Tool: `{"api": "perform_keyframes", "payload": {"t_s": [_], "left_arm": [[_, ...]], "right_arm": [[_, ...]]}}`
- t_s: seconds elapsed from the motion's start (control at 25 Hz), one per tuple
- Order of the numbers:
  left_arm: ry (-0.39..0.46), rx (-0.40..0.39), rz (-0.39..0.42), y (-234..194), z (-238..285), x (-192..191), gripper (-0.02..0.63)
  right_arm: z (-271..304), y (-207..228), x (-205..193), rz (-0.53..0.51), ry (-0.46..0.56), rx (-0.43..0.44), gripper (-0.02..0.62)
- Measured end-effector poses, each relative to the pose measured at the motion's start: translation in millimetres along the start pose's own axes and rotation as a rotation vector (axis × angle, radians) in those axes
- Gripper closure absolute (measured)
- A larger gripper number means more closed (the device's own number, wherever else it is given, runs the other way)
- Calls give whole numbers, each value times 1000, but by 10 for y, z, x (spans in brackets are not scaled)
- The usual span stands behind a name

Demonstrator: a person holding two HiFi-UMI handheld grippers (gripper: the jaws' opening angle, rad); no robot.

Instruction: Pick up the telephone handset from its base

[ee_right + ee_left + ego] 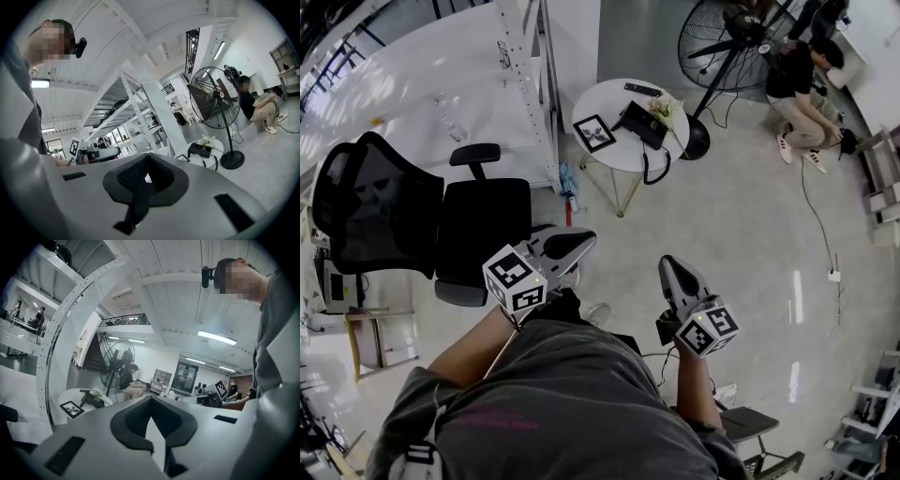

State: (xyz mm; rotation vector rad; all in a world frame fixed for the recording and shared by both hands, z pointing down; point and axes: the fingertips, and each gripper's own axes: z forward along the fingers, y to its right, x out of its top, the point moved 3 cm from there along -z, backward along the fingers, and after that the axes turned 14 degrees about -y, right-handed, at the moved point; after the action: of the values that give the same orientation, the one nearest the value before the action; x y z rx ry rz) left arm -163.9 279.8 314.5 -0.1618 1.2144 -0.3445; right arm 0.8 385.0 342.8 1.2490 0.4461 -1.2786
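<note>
— Telephone (641, 124)?
— Black; its surface (614, 98), white.
— Chair (422, 225)?
— Black. Floor (750, 234), light grey.
— Left gripper (587, 237), right gripper (667, 263)?
— Pale grey; fingers (136, 420) black; cubes (514, 277) patterned with black-and-white squares.

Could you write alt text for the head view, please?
Seen from above, a person holds the left tool and right tool, both shut and empty, well short of a round white table bearing a black telephone. A black office chair stands at left.
</note>
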Motion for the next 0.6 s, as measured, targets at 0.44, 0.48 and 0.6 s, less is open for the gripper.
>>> {"api": "perform_keyframes", "payload": {"t_s": [0.44, 0.48, 0.6], "left_arm": [[8, -12, -7, -221, 370, 124, 592], [8, -15, -8, -256, 419, 145, 592], [6, -25, -11, -377, 572, 201, 592]], "right_arm": [[97, 364, 161, 6, -6, -19, 577], [119, 407, 191, 6, -8, -22, 577], [213, 551, 276, 7, -11, -28, 577]]}}
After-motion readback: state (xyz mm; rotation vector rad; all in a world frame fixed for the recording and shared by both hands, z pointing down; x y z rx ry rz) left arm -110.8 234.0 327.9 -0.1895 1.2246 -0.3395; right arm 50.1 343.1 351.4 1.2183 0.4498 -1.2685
